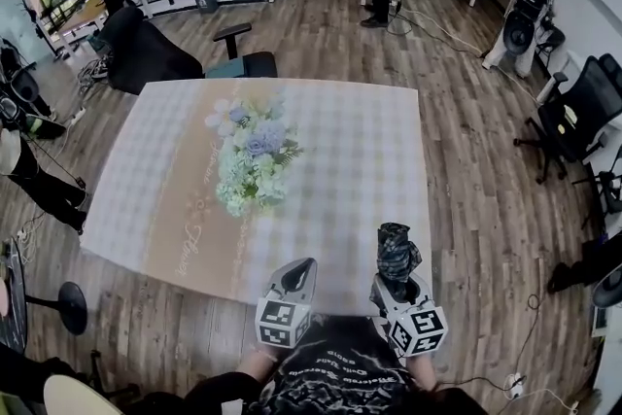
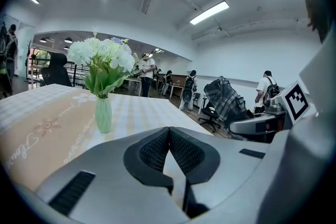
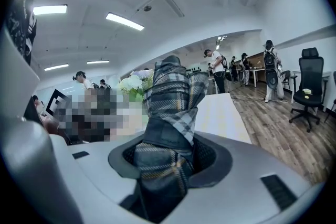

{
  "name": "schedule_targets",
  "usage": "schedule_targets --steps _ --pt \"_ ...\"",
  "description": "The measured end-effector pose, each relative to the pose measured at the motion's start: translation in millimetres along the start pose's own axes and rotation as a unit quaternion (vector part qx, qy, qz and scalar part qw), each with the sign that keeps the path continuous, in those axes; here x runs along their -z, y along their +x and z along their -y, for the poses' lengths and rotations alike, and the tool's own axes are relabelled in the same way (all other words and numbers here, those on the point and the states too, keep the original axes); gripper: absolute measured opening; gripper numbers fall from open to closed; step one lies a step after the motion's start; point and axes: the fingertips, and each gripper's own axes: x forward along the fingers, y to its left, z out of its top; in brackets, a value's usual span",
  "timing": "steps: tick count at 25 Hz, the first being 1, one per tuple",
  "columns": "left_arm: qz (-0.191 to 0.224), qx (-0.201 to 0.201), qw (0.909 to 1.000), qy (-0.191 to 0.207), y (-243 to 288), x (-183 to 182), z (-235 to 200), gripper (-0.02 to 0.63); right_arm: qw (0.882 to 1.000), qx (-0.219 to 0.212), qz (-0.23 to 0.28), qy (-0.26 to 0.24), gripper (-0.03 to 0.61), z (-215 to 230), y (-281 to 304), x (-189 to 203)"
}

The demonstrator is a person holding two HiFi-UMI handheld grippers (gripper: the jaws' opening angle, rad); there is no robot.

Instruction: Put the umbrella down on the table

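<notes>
Umbrella placement, read from left to right across the head view. A vase of white and pale blue flowers point(image 1: 251, 160) stands left of centre on the desk point(image 1: 360, 141), which is covered by a pale checked cloth with a tan band. At the near edge the left gripper point(image 1: 303, 269) hovers with its ribbed pads pressed together and nothing between them. Just to its right, the right gripper point(image 1: 392, 285) pinches the umbrella point(image 1: 398, 253) by its lower part, so that the folded body stands up and forward out of the jaws above the near right part of the desk, apparently not yet resting on it. The umbrella is collapsed to a short, soft bundle of dark plaid fabric, grey-blue with pale and tan stripes, its folds loosely gathered and bulging at the top. The step in hand is judged to be the carry and lowering. To do it well, bring the bundle further in over the bare cloth to the right of the flowers, tip it toward lying flat, and release only once its length rests on the desk. Set too close to the edge, the rounded bundle could roll off.
</notes>
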Motion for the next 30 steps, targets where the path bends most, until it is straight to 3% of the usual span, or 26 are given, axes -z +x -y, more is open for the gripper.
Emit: schedule_targets --steps 16,21,30 --pt "0.018 -0.038 0.999 -0.011 1 -19 -23 0.018 0.996 -0.012 -0.031 -0.082 0.196 10 41 -29" --pt "0.016 -0.06 0.9979 -0.02 -4 -16 -37 0.018 0.988 -0.017 -0.065 -0.142 0.196 17 65 -35" --pt "0.013 -0.069 0.9975 -0.015 0 -15 -43 0.018 0.978 -0.039 -0.123 -0.163 0.196 25 113 -27"
